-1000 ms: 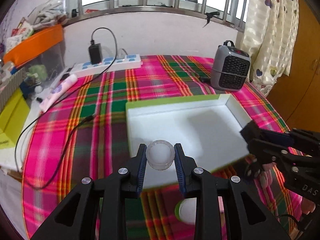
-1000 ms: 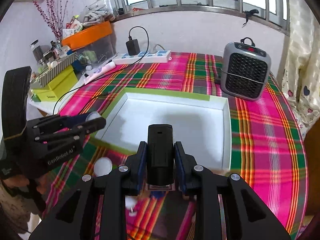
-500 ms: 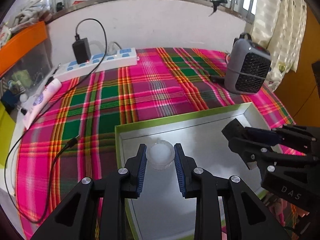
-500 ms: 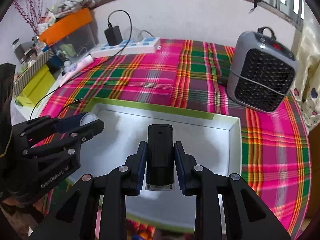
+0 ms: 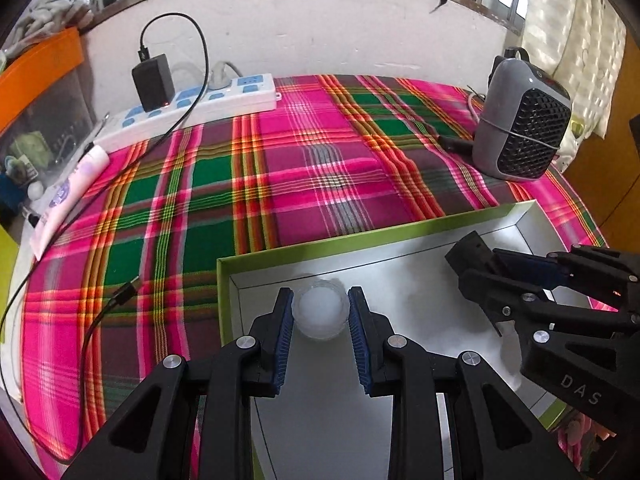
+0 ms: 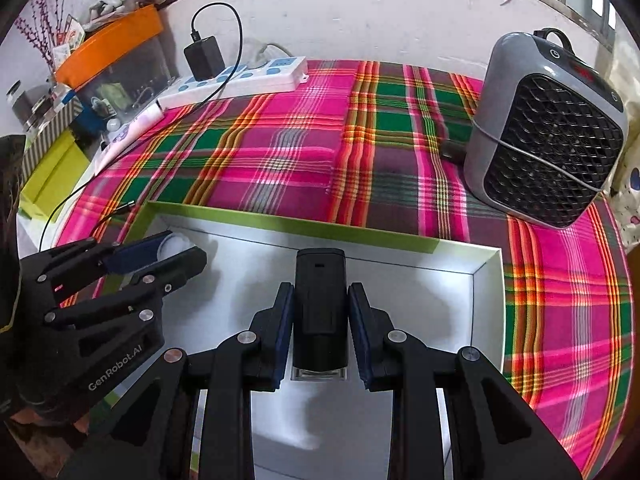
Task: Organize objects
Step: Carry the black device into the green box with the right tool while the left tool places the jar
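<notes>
A small clear round jar [image 5: 319, 314] with a white inside sits low in the centre of the left wrist view, pinched between the blue pads of the left gripper [image 5: 320, 320], whose jaws are closed on its sides. The jar hangs over the near-left corner of a shallow tray [image 5: 360, 240] with a white floor and a green rim; whether it touches the floor cannot be told. In the right wrist view the same jar [image 6: 174, 245] peeks out at the left edge, between the left gripper's [image 6: 160, 254] fingers.

Low in the centre of the right wrist view, the right gripper [image 6: 320, 320] is clamped on a black boxy device [image 6: 320, 304], held upright-lengthwise between the pads, over the middle of the tray [image 6: 486, 300]. In the left wrist view that gripper [image 5: 476, 264] reaches in from the right edge, its tips over the tray's far right part.

The tray lies on a plaid cloth [image 5: 280, 168] of pink, green and red. At the upper right of both views stands a grey heater [image 6: 548, 136] with a black grille, apart from the tray. At the upper left a white power strip [image 5: 192, 108] lies along the wall with a black charger [image 5: 153, 80] plugged in, its cable [image 5: 100, 312] trailing down the cloth's left side. A pink-and-white tube [image 5: 68, 196] lies at the left edge of the left wrist view.
</notes>
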The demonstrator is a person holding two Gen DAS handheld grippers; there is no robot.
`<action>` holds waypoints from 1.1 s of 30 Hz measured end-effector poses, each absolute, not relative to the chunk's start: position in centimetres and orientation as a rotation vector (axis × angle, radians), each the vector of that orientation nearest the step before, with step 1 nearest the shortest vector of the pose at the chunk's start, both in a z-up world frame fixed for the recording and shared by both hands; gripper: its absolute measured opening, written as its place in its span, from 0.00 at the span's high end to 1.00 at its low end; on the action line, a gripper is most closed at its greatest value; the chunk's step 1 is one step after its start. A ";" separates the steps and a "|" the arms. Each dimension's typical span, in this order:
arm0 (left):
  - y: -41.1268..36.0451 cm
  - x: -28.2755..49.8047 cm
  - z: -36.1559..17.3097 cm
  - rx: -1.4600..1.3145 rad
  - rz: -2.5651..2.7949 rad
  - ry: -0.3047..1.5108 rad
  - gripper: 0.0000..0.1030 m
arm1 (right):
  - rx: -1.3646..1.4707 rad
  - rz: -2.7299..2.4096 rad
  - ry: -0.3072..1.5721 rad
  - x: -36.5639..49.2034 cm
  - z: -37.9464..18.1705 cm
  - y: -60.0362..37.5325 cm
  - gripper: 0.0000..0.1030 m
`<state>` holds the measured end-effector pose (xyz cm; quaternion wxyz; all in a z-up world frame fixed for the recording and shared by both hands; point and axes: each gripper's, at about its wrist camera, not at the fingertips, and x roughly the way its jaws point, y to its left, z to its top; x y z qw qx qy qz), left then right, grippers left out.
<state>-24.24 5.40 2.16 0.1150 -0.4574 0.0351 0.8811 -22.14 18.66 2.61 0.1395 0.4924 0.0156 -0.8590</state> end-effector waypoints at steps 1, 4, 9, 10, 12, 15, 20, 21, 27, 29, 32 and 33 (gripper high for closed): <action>5.4 -24.3 2.1 -1.344 2.581 0.101 0.75 | 1.424 -2.484 0.045 -22.3 2.5 18.7 0.72; 5.5 -24.3 2.1 -1.336 2.586 0.111 0.75 | 1.428 -2.493 0.038 -22.6 2.4 18.8 0.72; 5.5 -24.4 2.0 -1.334 2.587 0.116 0.75 | 1.445 -2.490 0.031 -22.8 1.9 18.9 0.72; 5.5 -24.4 2.0 -1.334 2.587 0.120 0.75 | 1.448 -2.487 0.028 -22.9 1.8 18.9 0.72; 5.5 -24.4 2.0 -1.334 2.586 0.123 0.74 | 1.447 -2.488 0.020 -22.9 1.8 19.0 0.72; 5.5 -24.5 2.1 -1.333 2.579 0.114 0.73 | 1.447 -2.489 0.019 -22.9 1.8 19.0 0.72; 5.7 -24.3 2.1 -1.332 2.576 0.119 0.69 | 1.422 -2.500 0.011 -22.9 1.7 19.1 0.72; 5.8 -24.3 2.1 -1.332 2.576 0.120 0.67 | 1.422 -2.499 0.008 -22.9 1.7 19.2 0.72; 6.1 -23.8 2.2 -1.324 2.572 0.117 0.59 | 1.425 -2.518 -0.007 -22.7 1.6 19.6 0.56; 6.1 -23.7 2.3 -1.327 2.575 0.110 0.58 | 1.422 -2.525 -0.011 -22.6 1.6 19.7 0.56; 5.9 -23.3 2.5 -1.326 2.579 0.112 0.56 | 1.422 -2.531 -0.016 -22.4 1.8 19.9 0.56; 5.8 -23.2 2.6 -1.325 2.581 0.110 0.56 | 1.422 -2.530 -0.017 -22.3 1.8 19.9 0.55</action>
